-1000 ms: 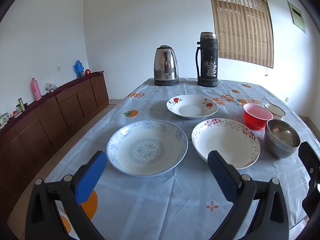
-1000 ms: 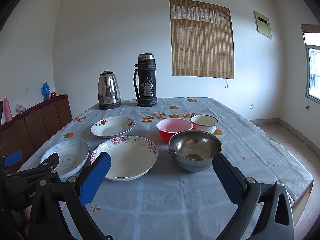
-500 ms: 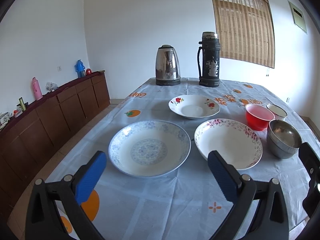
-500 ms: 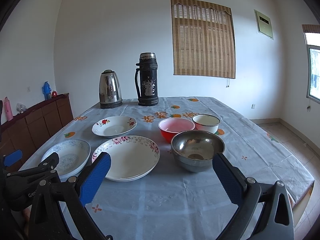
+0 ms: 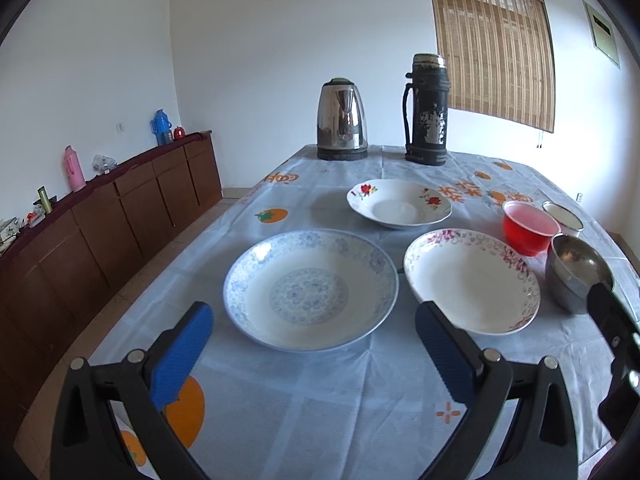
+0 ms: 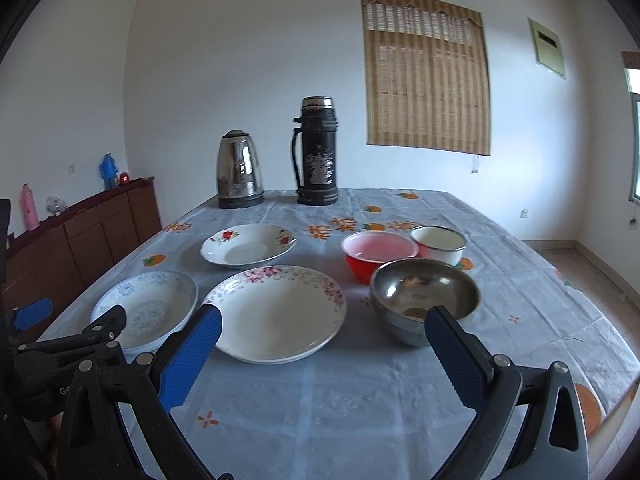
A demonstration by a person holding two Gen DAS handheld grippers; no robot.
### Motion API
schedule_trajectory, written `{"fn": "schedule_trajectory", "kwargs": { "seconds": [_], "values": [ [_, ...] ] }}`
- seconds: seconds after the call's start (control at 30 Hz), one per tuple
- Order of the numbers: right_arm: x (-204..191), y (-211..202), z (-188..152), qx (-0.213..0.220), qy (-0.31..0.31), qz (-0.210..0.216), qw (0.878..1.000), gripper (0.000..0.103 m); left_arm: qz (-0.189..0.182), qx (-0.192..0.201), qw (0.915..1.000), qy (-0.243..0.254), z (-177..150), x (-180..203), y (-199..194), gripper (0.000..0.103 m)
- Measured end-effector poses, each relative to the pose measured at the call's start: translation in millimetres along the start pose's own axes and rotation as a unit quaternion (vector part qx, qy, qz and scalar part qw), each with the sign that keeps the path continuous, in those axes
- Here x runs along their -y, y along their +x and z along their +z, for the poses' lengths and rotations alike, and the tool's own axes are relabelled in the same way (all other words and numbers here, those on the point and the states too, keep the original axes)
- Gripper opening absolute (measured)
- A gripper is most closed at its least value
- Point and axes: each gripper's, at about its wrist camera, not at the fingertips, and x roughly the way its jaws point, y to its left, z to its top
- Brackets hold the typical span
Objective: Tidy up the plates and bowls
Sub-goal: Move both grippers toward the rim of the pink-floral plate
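Observation:
Three plates lie on the table: a blue-patterned plate [image 5: 310, 288] [image 6: 146, 310], a pink-flowered plate [image 5: 470, 280] [image 6: 276, 312] and a red-flowered plate [image 5: 399, 203] [image 6: 248, 244] farther back. To their right stand a red bowl [image 5: 528, 228] [image 6: 378, 254], a white enamel bowl [image 5: 562, 216] [image 6: 438, 242] and a steel bowl [image 5: 576, 270] [image 6: 424, 298]. My left gripper [image 5: 312, 354] is open just short of the blue-patterned plate. My right gripper [image 6: 324, 360] is open, low over the cloth, between the pink-flowered plate and the steel bowl. Both hold nothing.
A steel kettle [image 5: 342, 124] [image 6: 239, 174] and a dark thermos [image 5: 426, 110] [image 6: 317, 152] stand at the table's far end. A brown sideboard [image 5: 100, 220] with small bottles runs along the left wall. The table's right edge [image 6: 624, 360] drops to a tiled floor.
Both grippers have crept slightly forward toward the dishes; the plates and bowls sit a little nearer in view. Nothing on the table has moved, and both grippers stay open.

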Motion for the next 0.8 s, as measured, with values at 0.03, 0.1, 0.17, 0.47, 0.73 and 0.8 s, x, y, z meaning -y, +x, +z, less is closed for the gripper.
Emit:
{"fn": "schedule_trajectory", "kwargs": {
  "seconds": [0.03, 0.1, 0.17, 0.47, 0.73, 0.8],
  "values": [
    [-1, 4, -1, -0.007, 0.001, 0.002, 1.000, 0.102, 0.003, 0.001, 1.0000, 0.001, 0, -2, 1, 0.103],
    [-3, 11, -4, -0.021, 0.006, 0.015, 1.000, 0.102, 0.011, 0.003, 0.9999, 0.002, 0, -5, 3, 0.103],
    [-3, 16, -6, -0.030, 0.013, 0.020, 0.999, 0.102, 0.011, -0.002, 0.9999, -0.003, 1, -9, 7, 0.103],
    [-16, 16, -4, -0.022, 0.010, 0.039, 0.999, 0.096, 0.017, -0.008, 0.9997, -0.013, 1, -27, 15, 0.103],
    [-37, 36, -13, -0.066, 0.011, 0.087, 0.994, 0.077, 0.049, -0.021, 0.9983, -0.023, -2, -62, 28, 0.103],
    [-41, 38, -13, -0.069, 0.007, 0.089, 0.994, 0.077, 0.055, -0.024, 0.9979, -0.025, -3, -67, 32, 0.103]
  ]
}}
